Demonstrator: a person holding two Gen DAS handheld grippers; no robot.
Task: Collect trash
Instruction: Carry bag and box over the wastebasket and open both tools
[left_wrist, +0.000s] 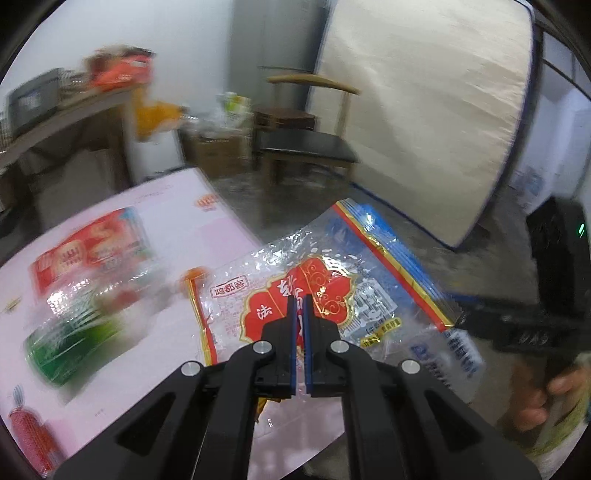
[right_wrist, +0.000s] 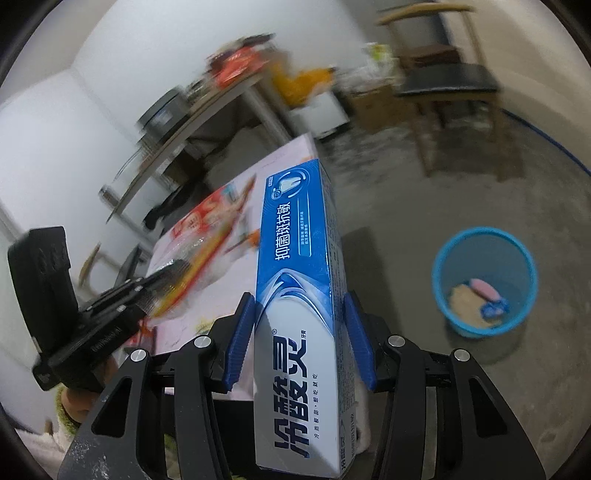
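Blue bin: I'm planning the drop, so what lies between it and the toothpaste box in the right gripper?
Only bare grey floor separates the toothpaste box from the blue bin, in the right wrist view.

The left gripper (left_wrist: 302, 306) has its blue-padded jaws clamped on a clear plastic food bag (left_wrist: 325, 291) printed with a red label and edged in blue, red and yellow. The bag hangs forward of the fingers, above the edge of a pale pink table (left_wrist: 177, 229). On the table, to the left, lie a red snack packet (left_wrist: 88, 254) and a green-printed clear wrapper (left_wrist: 74, 343), both blurred. At the right edge a second black gripper (left_wrist: 517, 325) is visible, held by a hand (left_wrist: 546, 395). Behind stand a wooden chair with a dark seat (left_wrist: 306, 147), a mattress (left_wrist: 424, 110) leaning upright, cardboard boxes (left_wrist: 218, 151) and a cluttered side table (left_wrist: 70, 110).
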